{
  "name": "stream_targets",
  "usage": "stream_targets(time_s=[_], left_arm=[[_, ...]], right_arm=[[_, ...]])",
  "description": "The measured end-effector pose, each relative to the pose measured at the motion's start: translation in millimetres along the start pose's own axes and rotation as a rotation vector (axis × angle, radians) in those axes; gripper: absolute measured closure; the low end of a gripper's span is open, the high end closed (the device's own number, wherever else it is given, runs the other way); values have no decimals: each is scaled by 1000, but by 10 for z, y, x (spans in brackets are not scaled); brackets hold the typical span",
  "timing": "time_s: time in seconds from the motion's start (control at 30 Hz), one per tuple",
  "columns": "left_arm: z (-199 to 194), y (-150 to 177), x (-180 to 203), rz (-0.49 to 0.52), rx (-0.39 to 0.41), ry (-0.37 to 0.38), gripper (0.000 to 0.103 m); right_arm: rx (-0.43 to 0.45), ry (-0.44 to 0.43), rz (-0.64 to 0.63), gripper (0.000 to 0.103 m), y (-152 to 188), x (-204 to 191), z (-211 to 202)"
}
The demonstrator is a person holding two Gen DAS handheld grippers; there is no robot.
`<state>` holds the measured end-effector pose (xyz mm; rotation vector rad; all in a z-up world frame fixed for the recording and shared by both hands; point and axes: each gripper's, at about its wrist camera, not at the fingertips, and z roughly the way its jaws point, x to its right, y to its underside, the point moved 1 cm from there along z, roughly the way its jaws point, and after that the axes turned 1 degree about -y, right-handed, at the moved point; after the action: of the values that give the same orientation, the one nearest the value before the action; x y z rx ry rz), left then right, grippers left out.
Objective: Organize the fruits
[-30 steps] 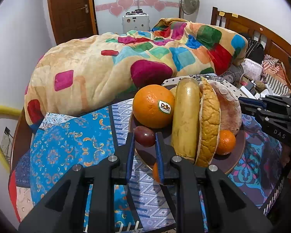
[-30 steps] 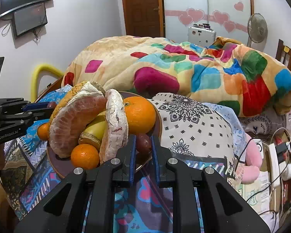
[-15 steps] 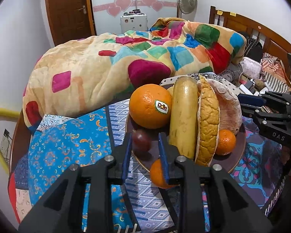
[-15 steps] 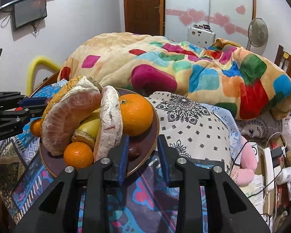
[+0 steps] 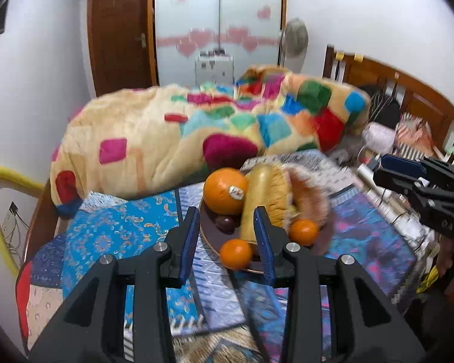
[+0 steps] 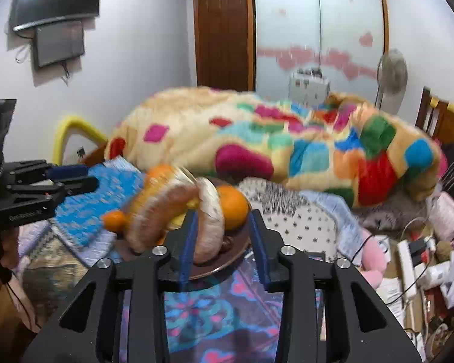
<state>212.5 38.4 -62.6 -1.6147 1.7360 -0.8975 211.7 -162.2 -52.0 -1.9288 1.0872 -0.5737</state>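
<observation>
A brown plate (image 5: 210,237) on the patterned bedspread holds a big orange (image 5: 224,190), a banana (image 5: 255,199), pomelo pieces (image 5: 305,193), two small oranges (image 5: 235,253) and a dark grape (image 5: 225,222). My left gripper (image 5: 225,242) is open and empty, back from the plate's near rim. In the right wrist view the same plate (image 6: 227,261) shows the pomelo slice (image 6: 210,224) and big orange (image 6: 233,204). My right gripper (image 6: 224,242) is open and empty, on the plate's opposite side. Each gripper shows in the other's view, the right (image 5: 420,181) and the left (image 6: 45,178).
A bulky multicoloured quilt (image 5: 196,127) lies behind the plate. A wooden headboard (image 5: 393,90) and clutter with cables and a power strip (image 6: 408,260) fill the right side. A yellow frame (image 5: 3,211) stands at the left bed edge.
Both grippers opened wider and pulled back and up from the plate. The grapes stay on the plate. The current frames are motion-blurred.
</observation>
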Motion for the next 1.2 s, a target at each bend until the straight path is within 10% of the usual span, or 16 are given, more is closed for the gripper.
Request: stream_targets(time_s=[0.63, 0.87, 1.2], left_arm=[[-2236, 442, 565, 10, 444, -96, 31], [-2538, 568, 582, -12, 503, -116, 6], [-2658, 648, 631, -6, 525, -138, 0]], right_arm=[[408, 5, 34, 41, 87, -783, -1810], [471, 40, 29, 22, 174, -908, -2033], [517, 90, 19, 0, 252, -1004, -2157]])
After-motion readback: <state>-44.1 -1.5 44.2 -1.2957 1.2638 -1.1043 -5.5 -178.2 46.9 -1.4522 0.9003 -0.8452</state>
